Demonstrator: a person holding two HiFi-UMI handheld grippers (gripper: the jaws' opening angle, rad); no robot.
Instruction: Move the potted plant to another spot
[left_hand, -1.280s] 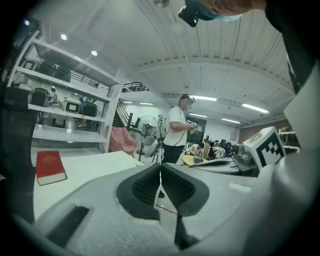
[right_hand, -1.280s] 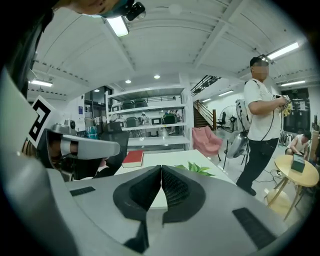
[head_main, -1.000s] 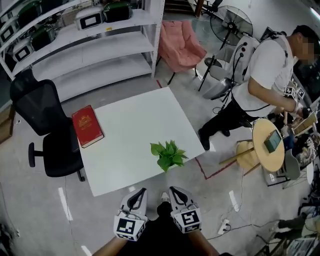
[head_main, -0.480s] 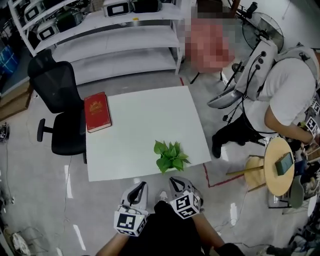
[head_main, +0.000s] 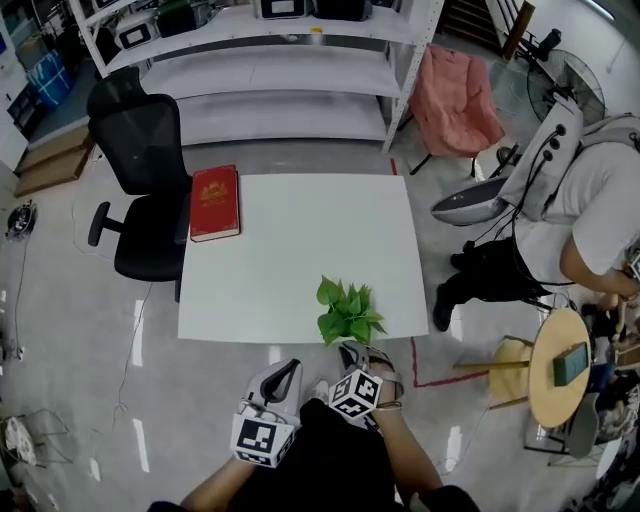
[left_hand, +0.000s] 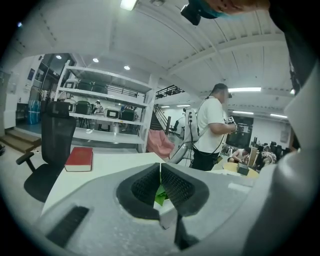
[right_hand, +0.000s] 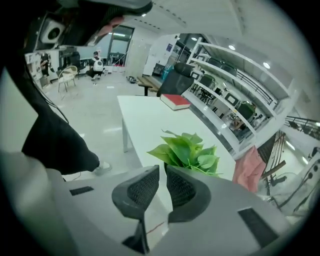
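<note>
A small potted plant (head_main: 348, 312) with green leaves stands near the front edge of the white table (head_main: 300, 240), right of its middle. In the right gripper view the plant (right_hand: 190, 150) rises just beyond the jaws, which are closed with nothing between them. My right gripper (head_main: 351, 351) sits just below the plant, off the table edge. My left gripper (head_main: 288, 370) hangs lower and to the left, shut and empty. In the left gripper view (left_hand: 160, 166) a sliver of green leaf (left_hand: 160, 194) shows behind the closed jaws.
A red book (head_main: 215, 203) lies at the table's far left corner. A black office chair (head_main: 145, 200) stands to the left, white shelving (head_main: 270, 70) behind, a pink chair (head_main: 455, 95) at back right. A person in a white shirt (head_main: 590, 210) and a round wooden table (head_main: 560, 365) are at the right.
The head view has swung so the table sits more central. My right gripper has come up closer to the plant. The left gripper stays low; both jaws remain closed.
</note>
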